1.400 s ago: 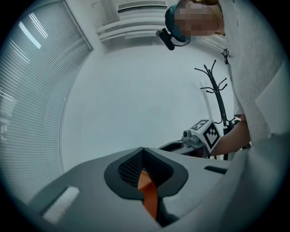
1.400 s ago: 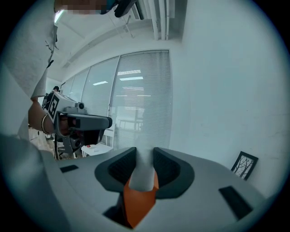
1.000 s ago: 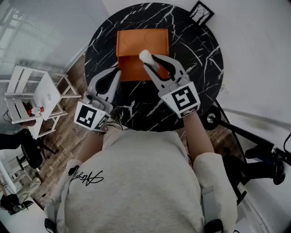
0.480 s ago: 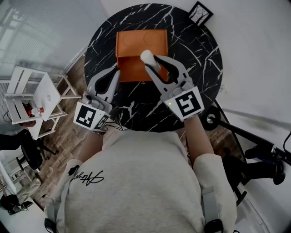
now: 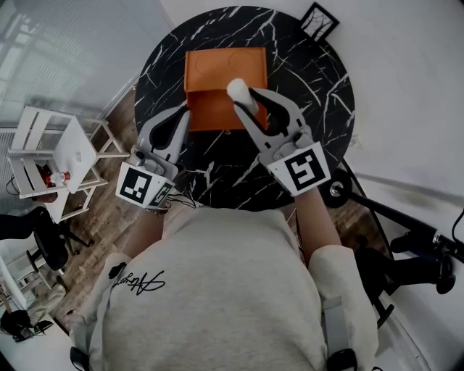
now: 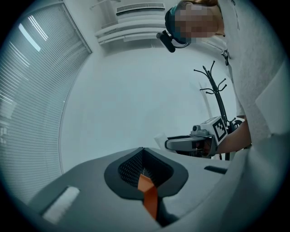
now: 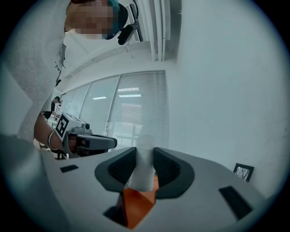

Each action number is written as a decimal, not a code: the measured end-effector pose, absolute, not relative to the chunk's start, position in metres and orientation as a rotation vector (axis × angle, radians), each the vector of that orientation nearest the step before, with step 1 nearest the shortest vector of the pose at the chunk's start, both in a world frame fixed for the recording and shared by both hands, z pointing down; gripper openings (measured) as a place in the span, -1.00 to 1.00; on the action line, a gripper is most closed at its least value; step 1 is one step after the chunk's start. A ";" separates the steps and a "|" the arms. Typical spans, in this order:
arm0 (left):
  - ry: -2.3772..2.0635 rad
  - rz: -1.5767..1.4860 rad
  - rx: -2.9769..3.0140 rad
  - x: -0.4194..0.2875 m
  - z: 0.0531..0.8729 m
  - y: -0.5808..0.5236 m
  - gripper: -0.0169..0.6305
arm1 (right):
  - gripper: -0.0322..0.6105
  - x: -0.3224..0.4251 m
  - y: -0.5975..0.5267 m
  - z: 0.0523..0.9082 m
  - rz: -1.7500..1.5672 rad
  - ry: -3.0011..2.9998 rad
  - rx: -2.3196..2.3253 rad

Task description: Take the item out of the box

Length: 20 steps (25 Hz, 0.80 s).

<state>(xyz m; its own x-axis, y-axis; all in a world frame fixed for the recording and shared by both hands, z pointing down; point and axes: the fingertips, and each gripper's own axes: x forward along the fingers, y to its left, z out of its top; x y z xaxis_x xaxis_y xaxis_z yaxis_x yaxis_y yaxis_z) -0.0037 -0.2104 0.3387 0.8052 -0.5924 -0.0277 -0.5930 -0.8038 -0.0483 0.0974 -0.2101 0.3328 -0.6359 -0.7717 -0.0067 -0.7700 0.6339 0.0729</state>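
As we lean over the round black table (image 5: 312, 80), our left gripper (image 5: 185, 111) pinches the near edge of the orange box (image 5: 217, 67). Our right gripper (image 5: 246, 101) squeezes a white tube (image 5: 237, 90), held over the open box. A small picture frame (image 5: 321, 20) sits farther back.

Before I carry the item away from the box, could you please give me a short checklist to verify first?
1. White item clamped between the right gripper fingers: ok.
2. Item lifted fully free of the orange box: cannot tell; in the head view it overlaps the box.
3. Left gripper shut on the box's orange flap, steadying the box: ok.
4. Bare table to the right of the box for a set-down: ok.
5. Picture frame at the table's far edge, apart from the item: ok.
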 end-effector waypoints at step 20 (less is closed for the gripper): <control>0.968 0.024 -2.931 -0.005 0.337 -0.213 -0.94 | -0.54 0.099 -0.208 0.325 -0.158 -2.833 1.360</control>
<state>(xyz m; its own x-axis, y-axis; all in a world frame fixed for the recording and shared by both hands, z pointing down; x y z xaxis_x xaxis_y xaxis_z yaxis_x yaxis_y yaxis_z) -0.0047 -0.2134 0.3368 0.8034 -0.5946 -0.0315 -0.5954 -0.8021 -0.0469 0.0988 -0.2081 0.3249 -0.6263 -0.7781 -0.0478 -0.7786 0.6213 0.0880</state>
